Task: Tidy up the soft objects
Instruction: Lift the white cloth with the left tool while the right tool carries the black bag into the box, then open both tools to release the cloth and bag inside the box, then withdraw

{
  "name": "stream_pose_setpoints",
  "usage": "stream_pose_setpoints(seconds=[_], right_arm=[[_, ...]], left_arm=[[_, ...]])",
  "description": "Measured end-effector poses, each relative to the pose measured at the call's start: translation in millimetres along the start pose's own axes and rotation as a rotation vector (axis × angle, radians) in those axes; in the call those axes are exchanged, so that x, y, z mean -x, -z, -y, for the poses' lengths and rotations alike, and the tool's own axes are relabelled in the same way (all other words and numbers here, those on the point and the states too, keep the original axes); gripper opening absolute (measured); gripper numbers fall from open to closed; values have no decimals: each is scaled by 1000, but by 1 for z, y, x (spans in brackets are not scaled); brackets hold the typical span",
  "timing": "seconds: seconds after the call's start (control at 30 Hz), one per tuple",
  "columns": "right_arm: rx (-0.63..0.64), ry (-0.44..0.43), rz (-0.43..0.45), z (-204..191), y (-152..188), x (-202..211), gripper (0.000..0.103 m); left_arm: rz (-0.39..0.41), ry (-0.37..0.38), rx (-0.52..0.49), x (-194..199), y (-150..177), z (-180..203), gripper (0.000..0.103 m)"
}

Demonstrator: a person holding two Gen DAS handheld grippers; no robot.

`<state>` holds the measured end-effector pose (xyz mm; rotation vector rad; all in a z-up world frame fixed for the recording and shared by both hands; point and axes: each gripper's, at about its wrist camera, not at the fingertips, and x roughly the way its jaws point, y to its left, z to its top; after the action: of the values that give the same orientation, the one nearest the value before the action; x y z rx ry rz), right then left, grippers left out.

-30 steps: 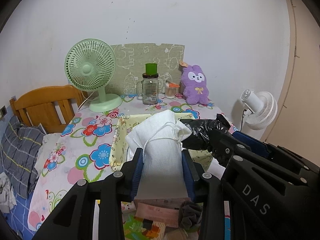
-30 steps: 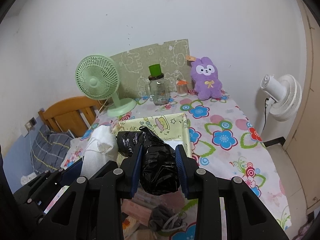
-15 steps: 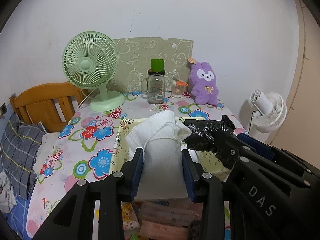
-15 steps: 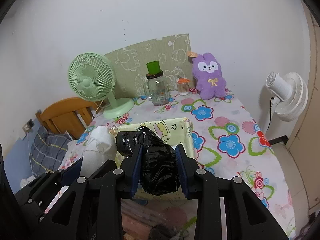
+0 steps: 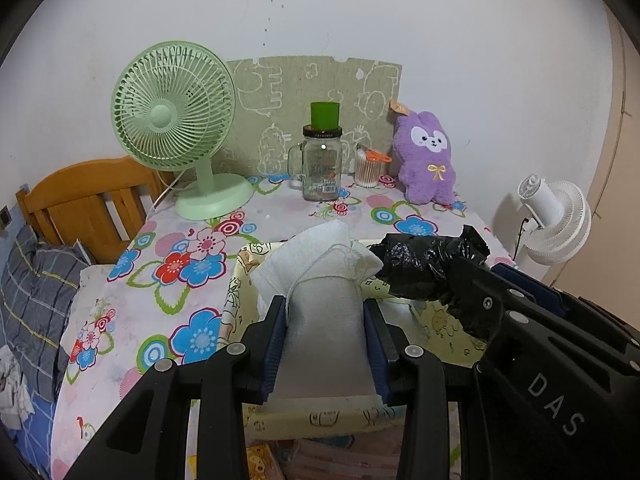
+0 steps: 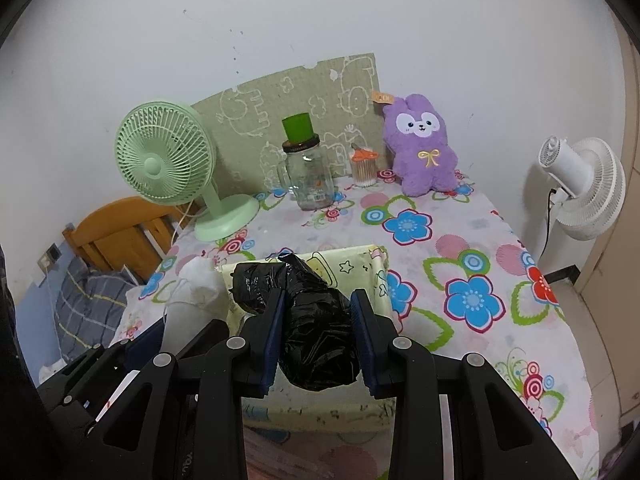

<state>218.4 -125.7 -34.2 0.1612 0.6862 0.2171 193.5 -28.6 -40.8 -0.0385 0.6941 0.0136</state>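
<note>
My left gripper [image 5: 325,320] is shut on a white drawstring cloth bag [image 5: 320,276], held above the yellow fabric storage box [image 5: 236,280]. My right gripper [image 6: 320,312] is shut on a crumpled black plastic bag [image 6: 316,328], held over the same yellow box [image 6: 360,268]. The black bag [image 5: 428,264] also shows in the left wrist view, just right of the white bag. The white bag [image 6: 192,292] shows at the left in the right wrist view. The two bags hang side by side over the box.
On the floral tablecloth [image 6: 472,264] at the back stand a green desk fan [image 5: 176,128], a glass jar with green cup [image 5: 322,160], a cotton swab pot [image 5: 368,166] and a purple plush rabbit [image 5: 426,156]. A white fan [image 6: 580,188] stands right, a wooden chair [image 5: 80,200] left.
Both grippers have moved forward over the table with their bags. The yellow box now lies under them, and the clutter below the table edge has dropped out of view.
</note>
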Motion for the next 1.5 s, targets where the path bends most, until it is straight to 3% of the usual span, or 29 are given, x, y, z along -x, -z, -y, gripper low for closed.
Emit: stream_pose_setpoints(seconds=[0.33,0.53,0.83,0.97,1.0,1.07,1.13,1.23,1.5], right_arm=[[0,6,-46,-1,1,-28,36],[4,8,-79,-4,3,-45,36],[-6,36,-106,-1,7,-61,37],[-3,41,-110,-1,8,-63,40],[1,41,-113,-2,8,-64,42],[1,45,-116,-2,8,-64,53],[9,40,-107,-3,8,-62,72],[21,35,-90,-5,7,-54,83],[60,47,-90,-10,12,-38,89]], left_arm=[[-85,-31,16,-34,7,-11,39],[-134,-26,29,-52,12,-16,44],[-86,-82,-16,-62,12,-12,46],[-98,-24,-34,-63,11,-8,69],[-99,-14,-32,-62,11,-8,75],[-101,5,-22,-59,10,-8,79],[-106,24,-7,-57,8,-10,83],[-104,42,11,-51,8,-12,88],[-80,41,20,-32,12,-11,91]])
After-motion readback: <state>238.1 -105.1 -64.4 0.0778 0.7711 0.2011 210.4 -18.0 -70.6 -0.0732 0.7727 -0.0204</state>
